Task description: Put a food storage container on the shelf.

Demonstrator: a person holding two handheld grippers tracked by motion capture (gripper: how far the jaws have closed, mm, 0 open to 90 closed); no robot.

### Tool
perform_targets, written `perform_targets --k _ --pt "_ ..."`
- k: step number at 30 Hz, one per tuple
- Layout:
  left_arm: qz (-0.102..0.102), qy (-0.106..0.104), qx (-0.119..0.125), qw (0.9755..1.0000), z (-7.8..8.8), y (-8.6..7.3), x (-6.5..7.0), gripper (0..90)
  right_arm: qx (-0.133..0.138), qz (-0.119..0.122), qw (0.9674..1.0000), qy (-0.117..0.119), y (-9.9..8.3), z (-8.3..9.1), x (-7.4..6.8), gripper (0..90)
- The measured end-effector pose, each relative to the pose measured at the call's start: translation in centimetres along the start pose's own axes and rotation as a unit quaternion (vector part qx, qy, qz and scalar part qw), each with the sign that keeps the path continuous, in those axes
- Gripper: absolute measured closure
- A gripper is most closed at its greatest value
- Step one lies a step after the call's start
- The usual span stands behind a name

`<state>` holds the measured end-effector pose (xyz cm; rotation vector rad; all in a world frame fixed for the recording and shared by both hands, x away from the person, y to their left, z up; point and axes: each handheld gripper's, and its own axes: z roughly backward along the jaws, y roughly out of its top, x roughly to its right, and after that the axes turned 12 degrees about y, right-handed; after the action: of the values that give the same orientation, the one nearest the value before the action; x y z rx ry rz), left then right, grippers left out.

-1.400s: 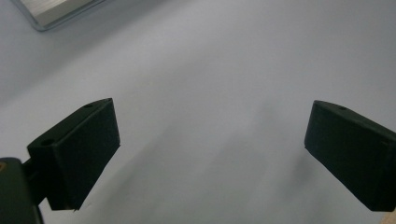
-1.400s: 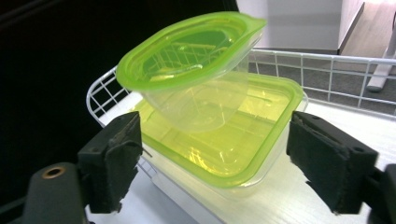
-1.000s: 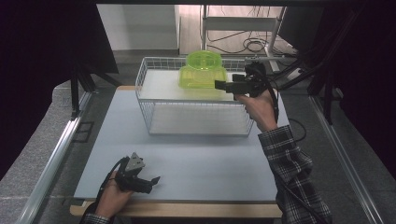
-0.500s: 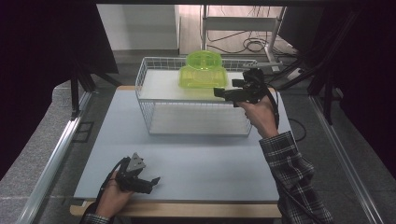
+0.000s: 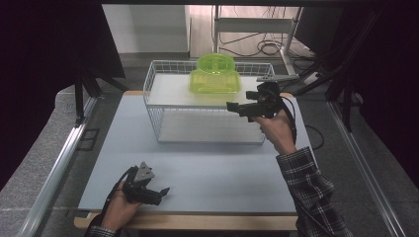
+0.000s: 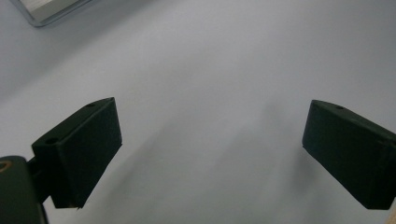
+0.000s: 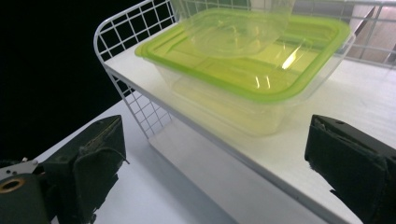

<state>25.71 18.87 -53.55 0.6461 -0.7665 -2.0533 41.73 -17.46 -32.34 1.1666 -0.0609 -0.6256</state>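
Note:
A clear box with a lime-green lid sits on the upper white shelf of a white wire rack. A round clear bowl rests on its lid. My right gripper hovers at the rack's right front corner and points left at the box. Its jaws have just been opening and stand open with nothing between them. My left gripper lies near the table's front left edge, open over bare tabletop.
The pale blue table stretches in front of the rack. The rack's lower shelf holds nothing. A metal rail runs along the table's left side, and dark stands and cables are behind the rack.
My right gripper has come down and toward the near side, a little away from the box. The left hand and the box have stayed put.

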Motion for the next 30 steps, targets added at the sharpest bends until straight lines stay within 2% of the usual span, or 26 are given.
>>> perform_targets --k 17,30 --pt "-0.007 -0.001 -0.001 1.0000 -0.1 0.0 0.2 4.6 -0.034 0.019 0.9992 -0.004 -3.0 -0.2 -0.6 3.2" --pt "0.002 -0.005 0.002 1.0000 0.0 0.1 0.1 4.6 -0.048 0.023 0.9985 -0.008 -5.6 -0.5 -0.9 4.4"
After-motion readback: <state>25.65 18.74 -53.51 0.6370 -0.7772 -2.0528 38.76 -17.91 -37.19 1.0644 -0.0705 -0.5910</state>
